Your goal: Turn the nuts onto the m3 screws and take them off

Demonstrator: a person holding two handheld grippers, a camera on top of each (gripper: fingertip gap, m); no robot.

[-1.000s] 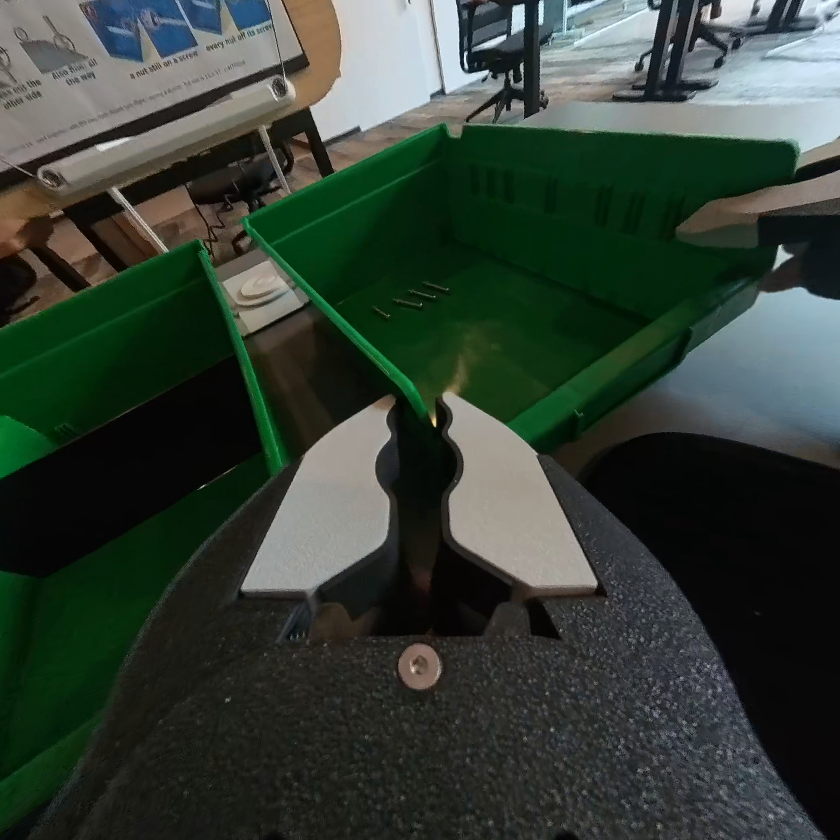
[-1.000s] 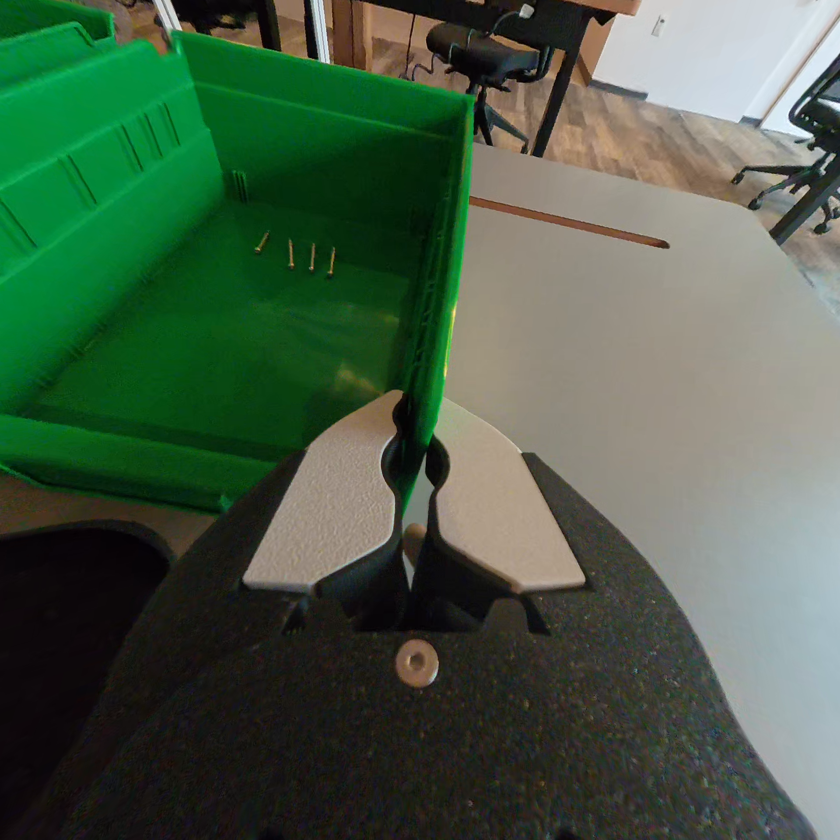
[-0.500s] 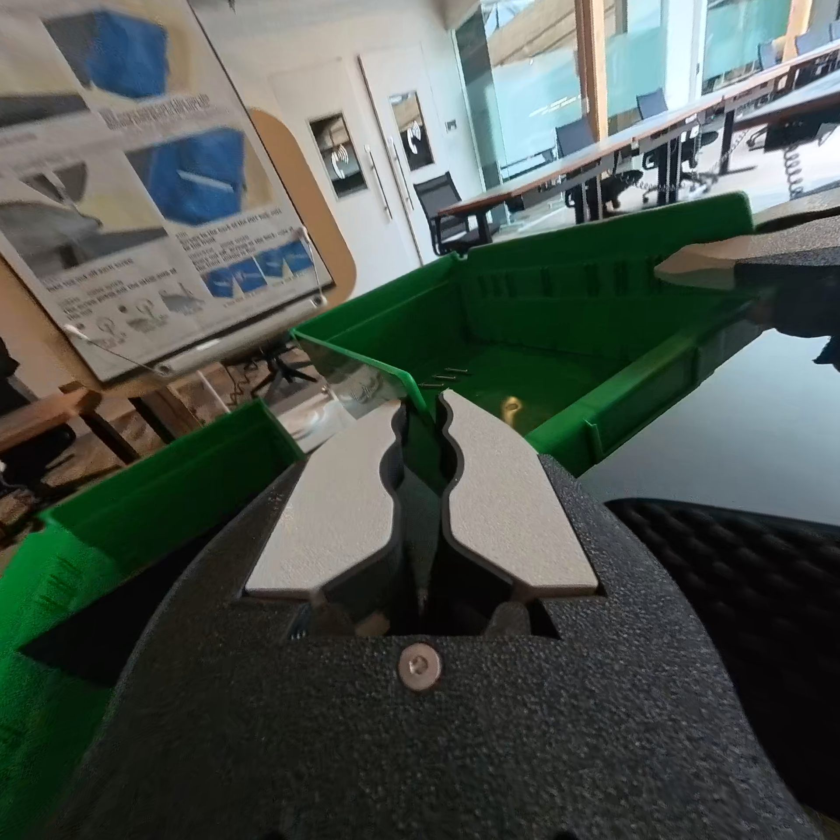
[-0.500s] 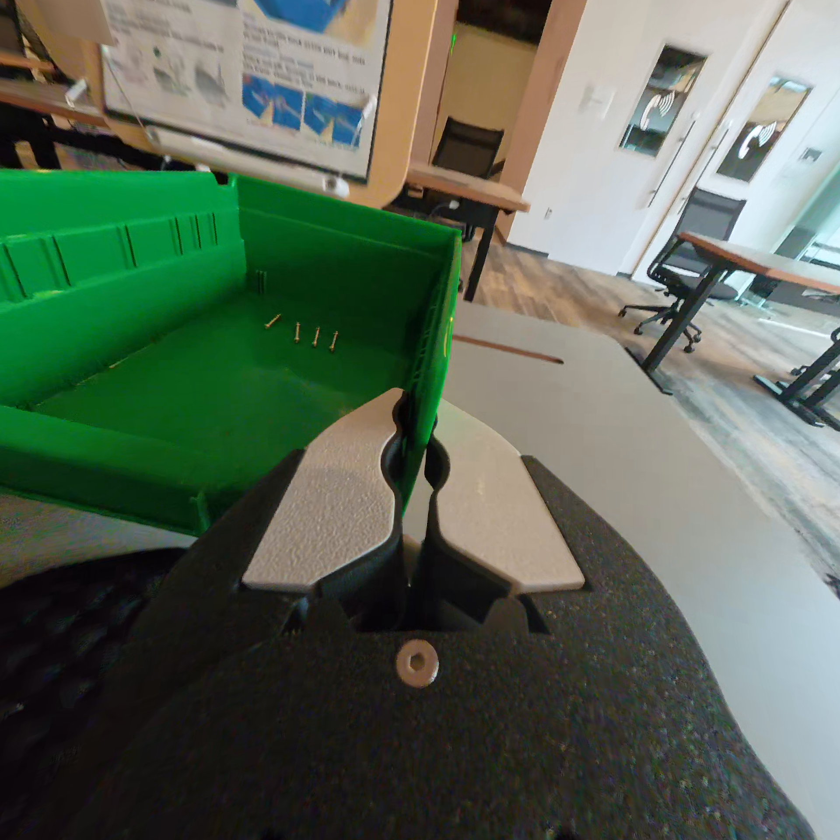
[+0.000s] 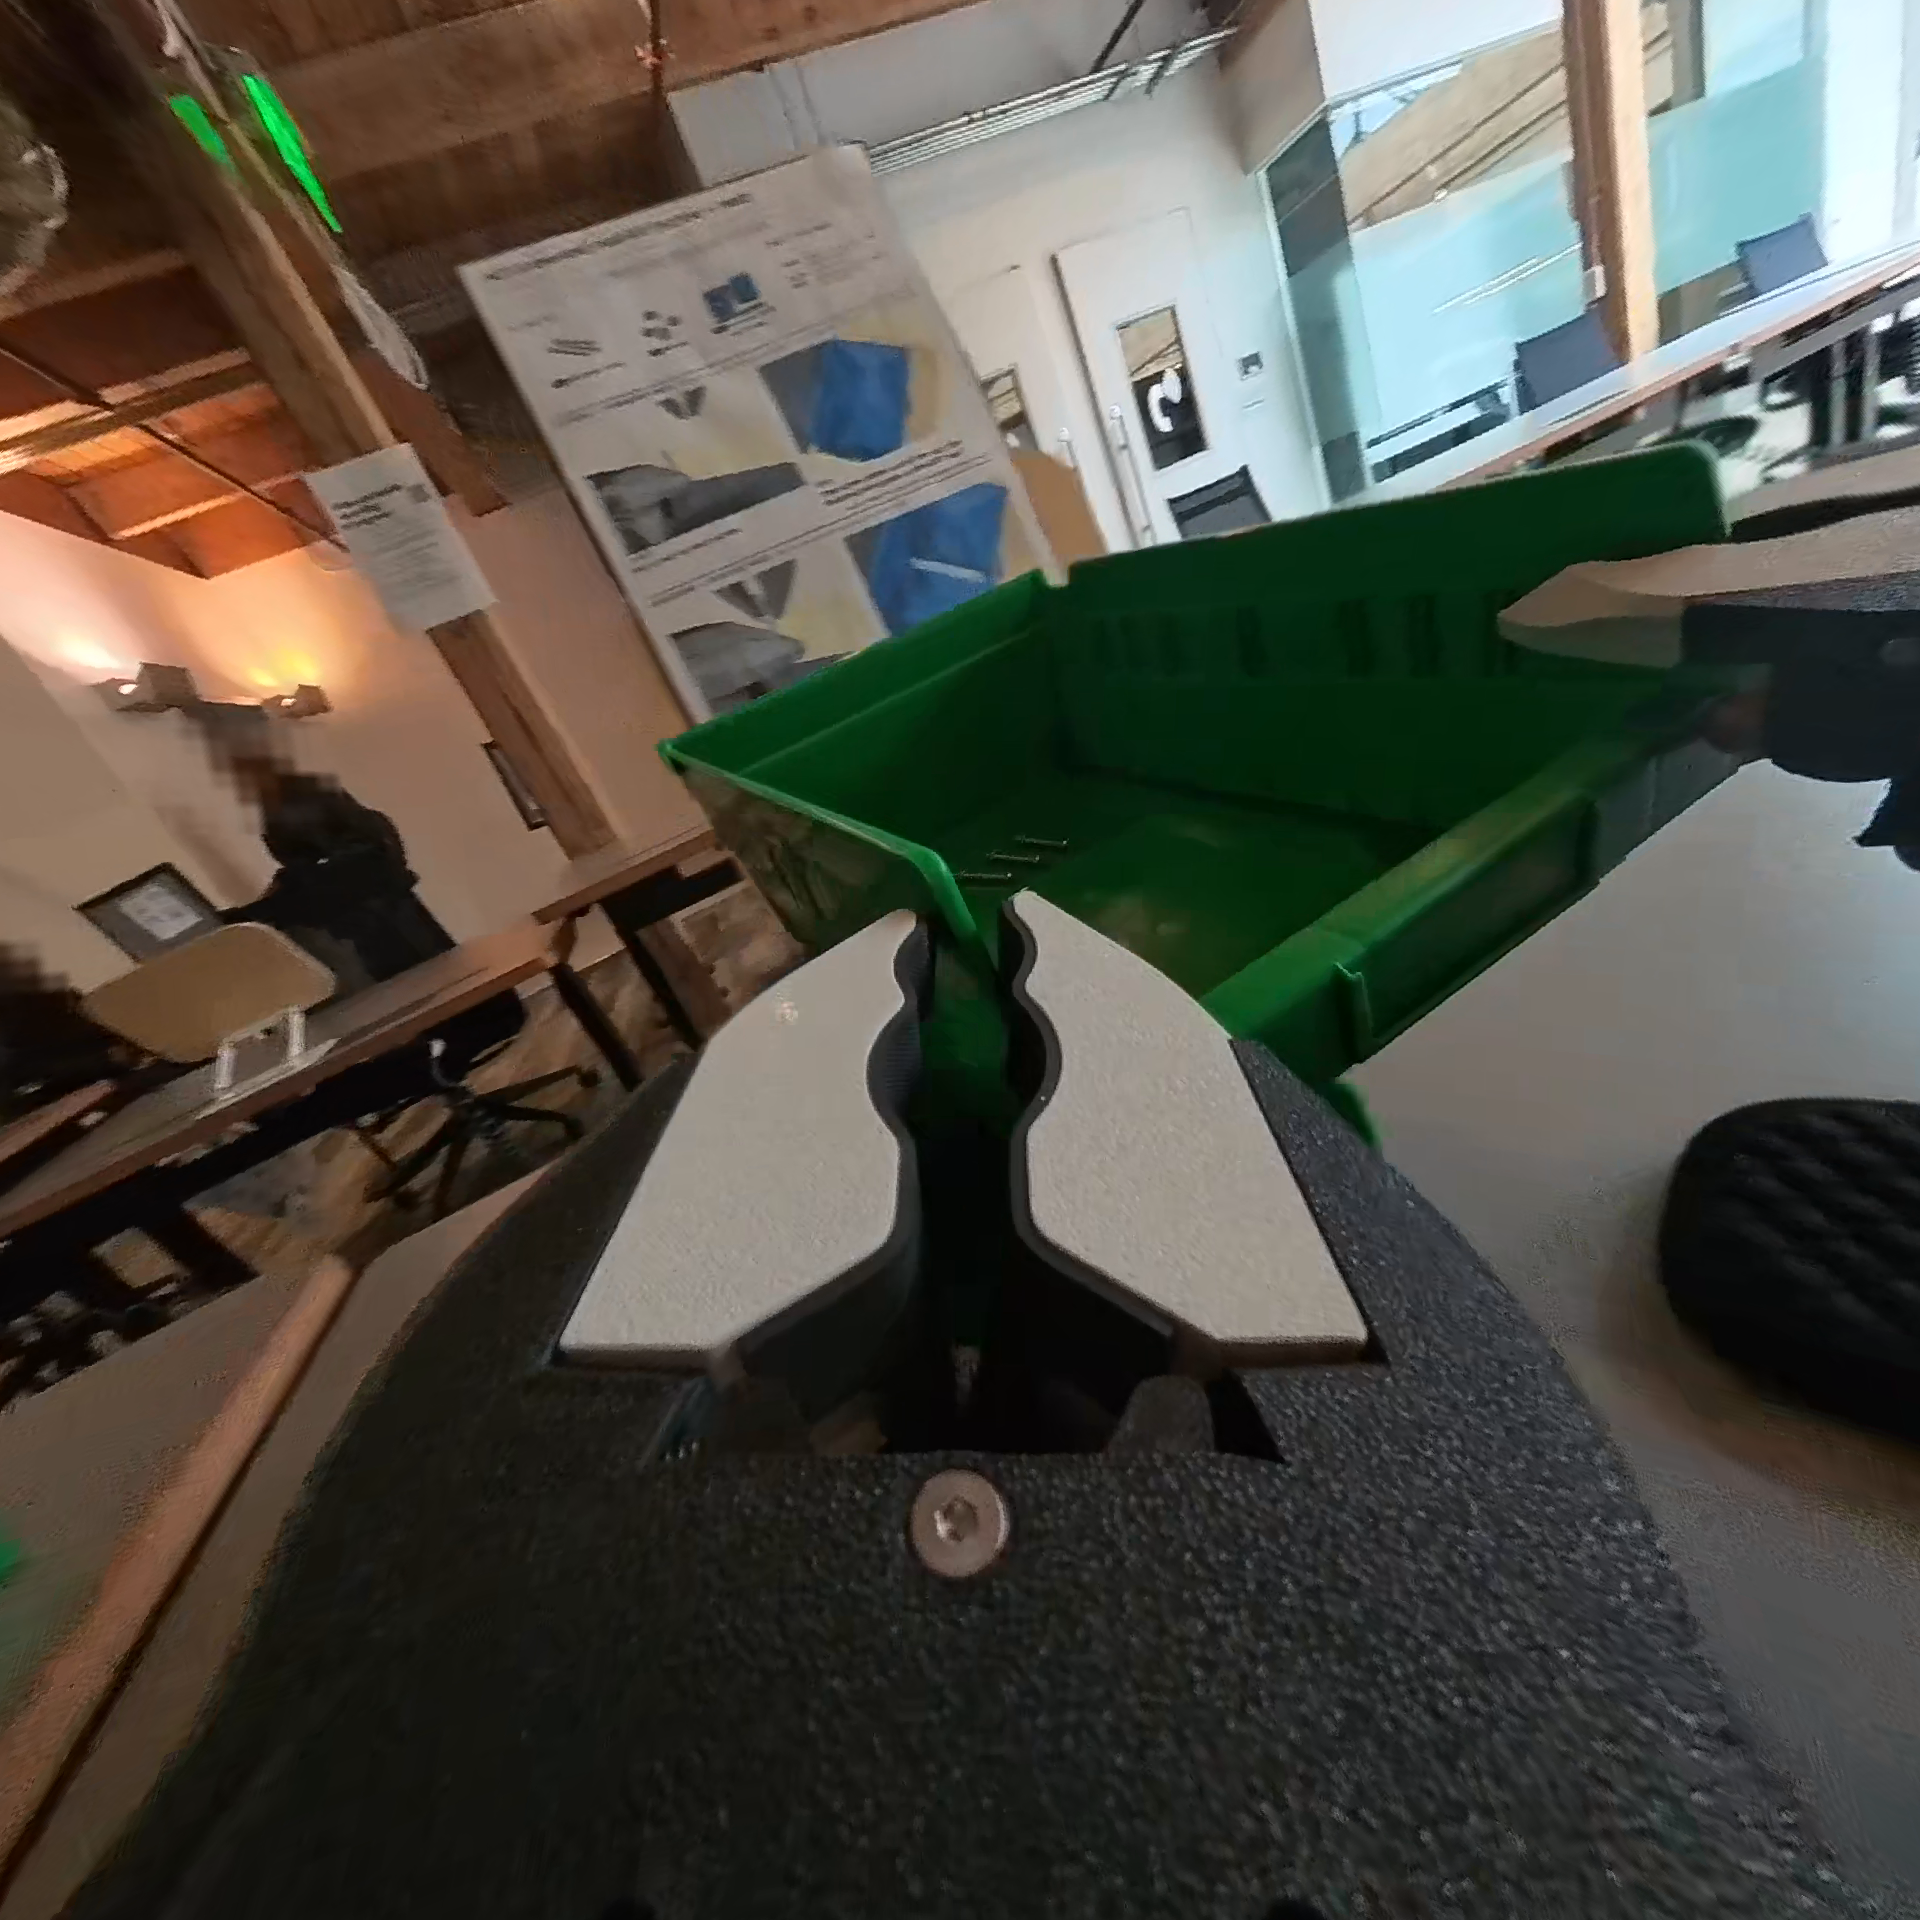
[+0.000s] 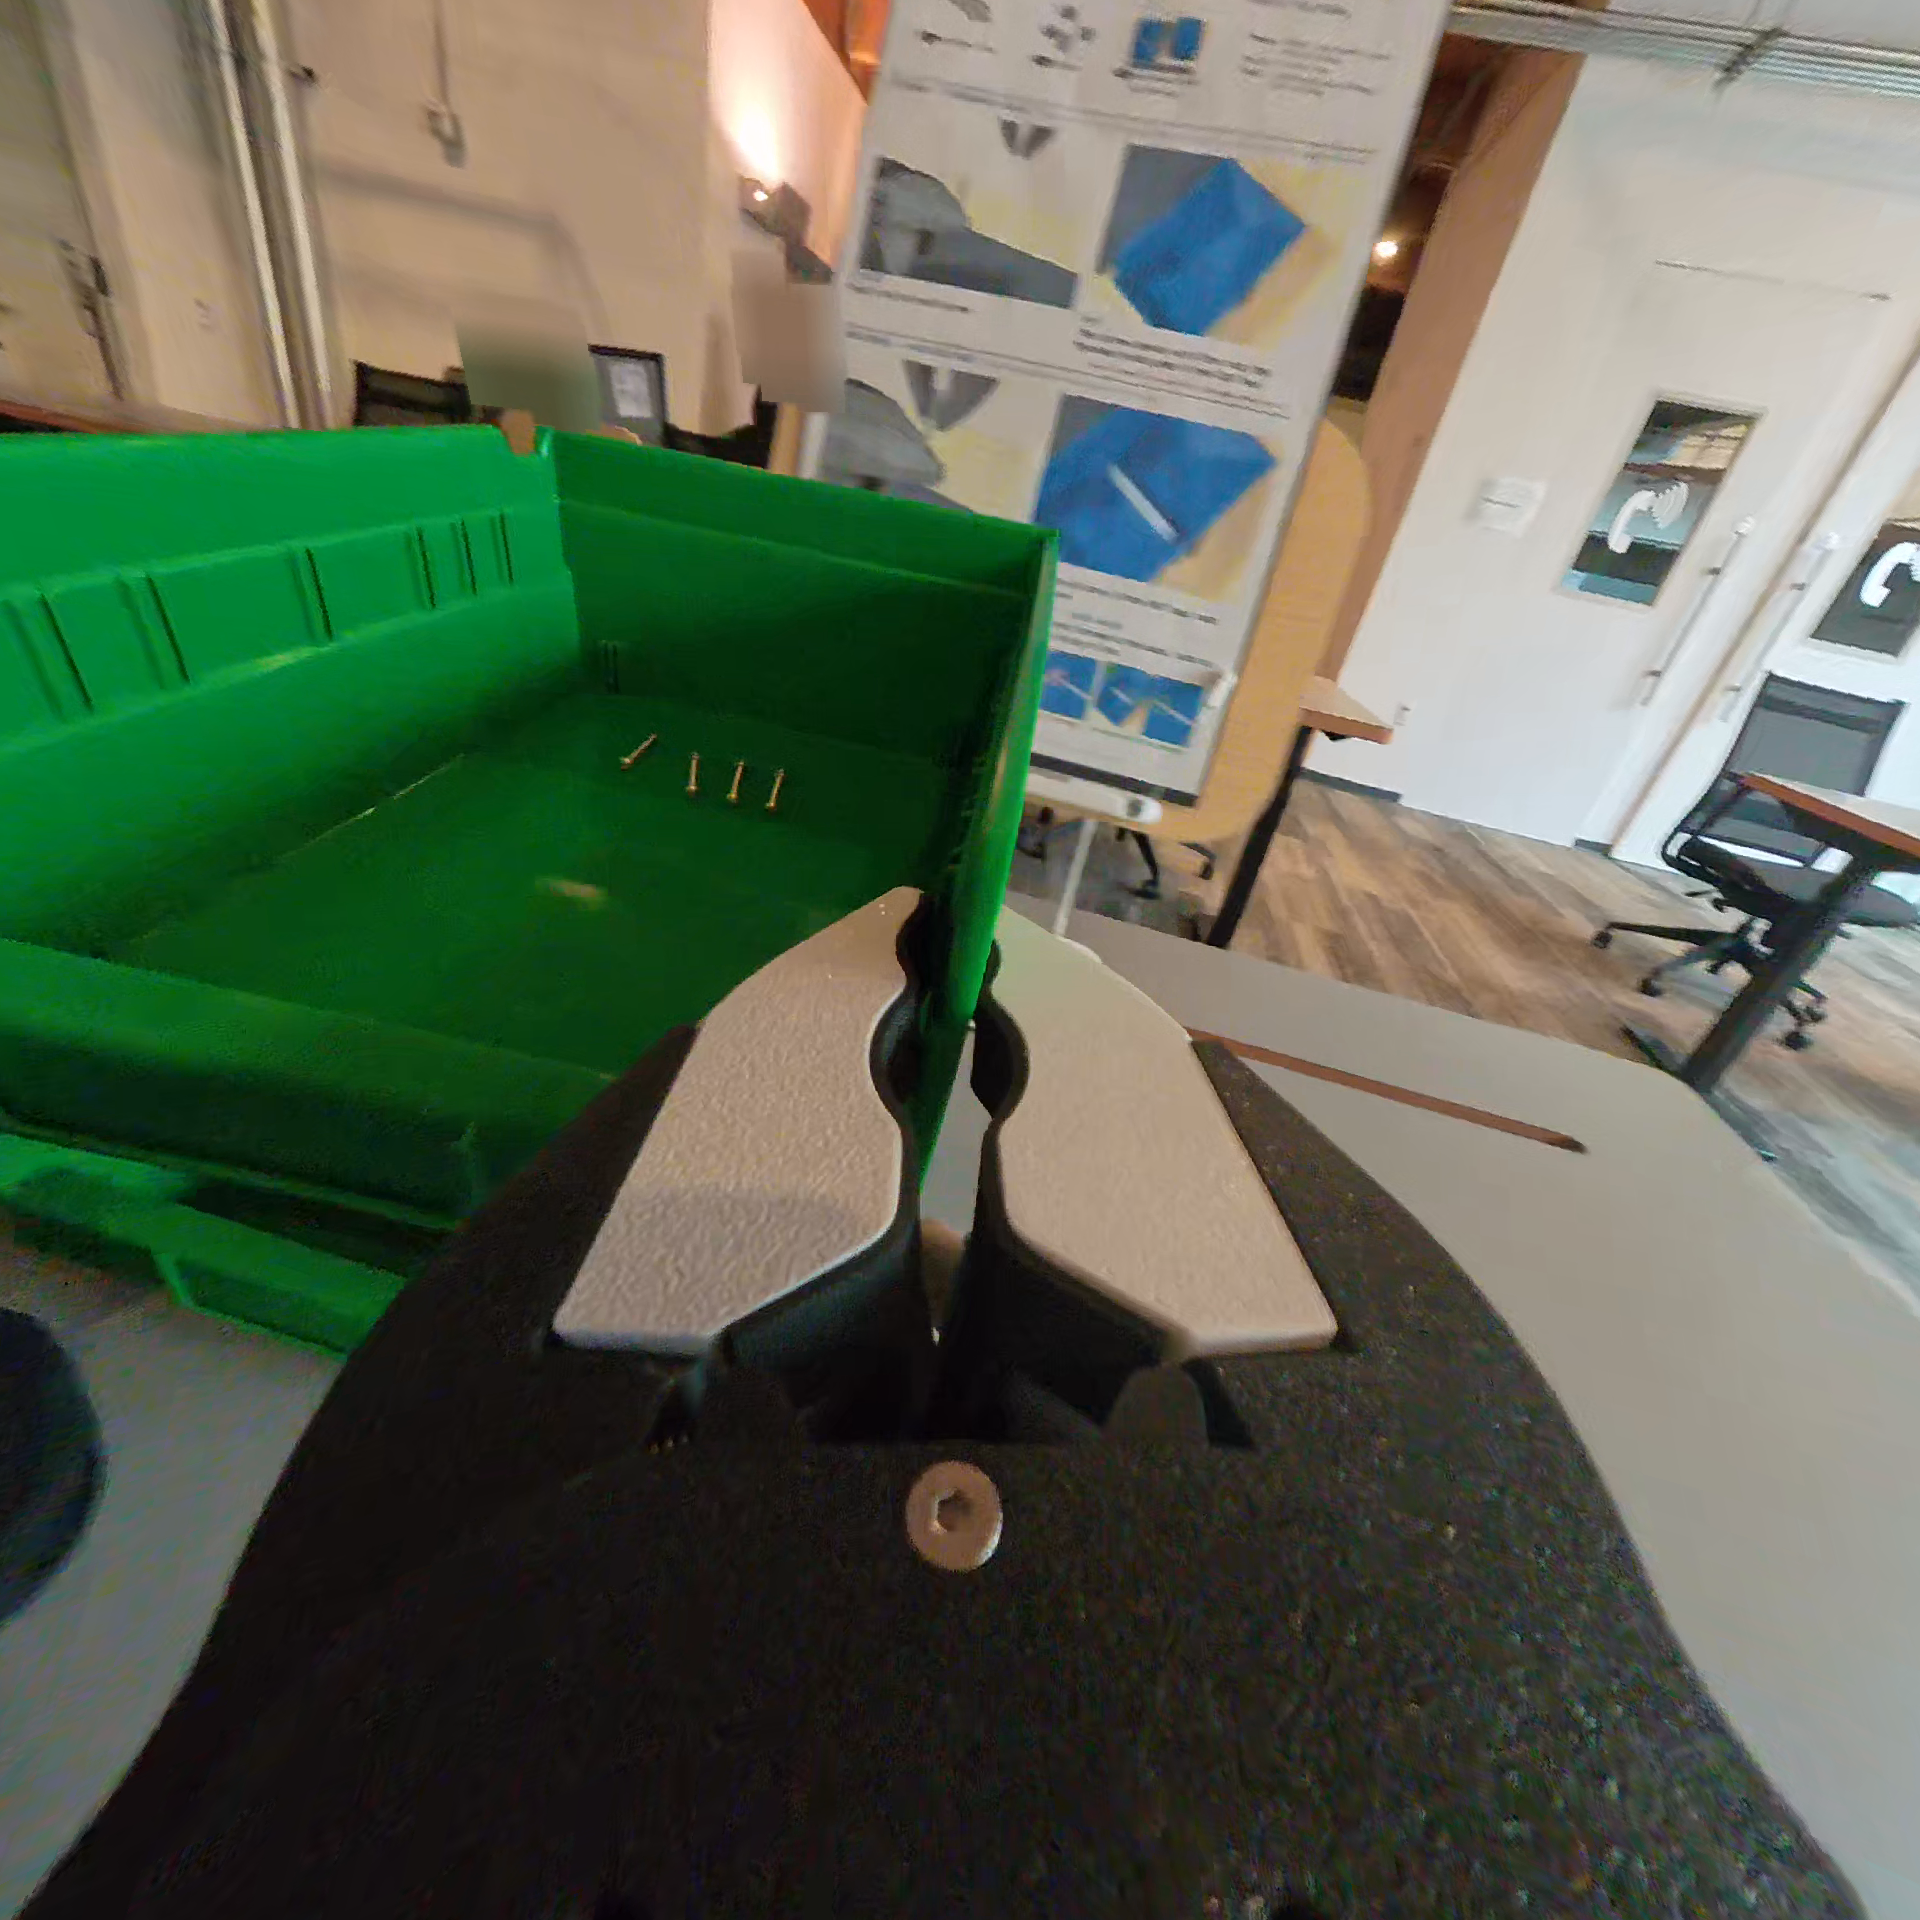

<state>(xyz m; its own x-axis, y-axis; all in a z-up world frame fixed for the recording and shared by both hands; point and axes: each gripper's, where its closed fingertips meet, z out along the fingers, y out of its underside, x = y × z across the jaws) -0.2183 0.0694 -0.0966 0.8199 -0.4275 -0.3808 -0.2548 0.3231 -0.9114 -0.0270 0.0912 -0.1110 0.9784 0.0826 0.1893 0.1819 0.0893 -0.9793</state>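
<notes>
A green plastic bin (image 5: 1299,727) is held by its two side walls and hangs tilted above the table. My left gripper (image 5: 961,925) is shut on its left wall near the front corner. My right gripper (image 6: 951,920) is shut on its right wall (image 6: 987,748); it also shows in the left wrist view (image 5: 1600,623) at the bin's far side. Several small screws (image 6: 717,774) lie in a row on the bin's floor near the back; in the left wrist view the screws (image 5: 1013,857) show just past my fingertips. No nuts show.
A grey table (image 6: 1455,1195) lies under and to the right of the bin. A black round textured object (image 5: 1808,1247) sits on it near the bin's front. A poster on a stand (image 6: 1122,312) is behind the bin. Desks, chairs and a seated person (image 5: 322,862) are farther off. Some 20 cm of space lies between my two pairs of fingers. My left tips are about 30 cm from the black round textured object (image 5: 1808,1247), my right tips only 20 cm.
Both grippers stayed shut on the bin's walls and rose with it; both views tipped up towards the room. The second green bin at the left has left the view.
</notes>
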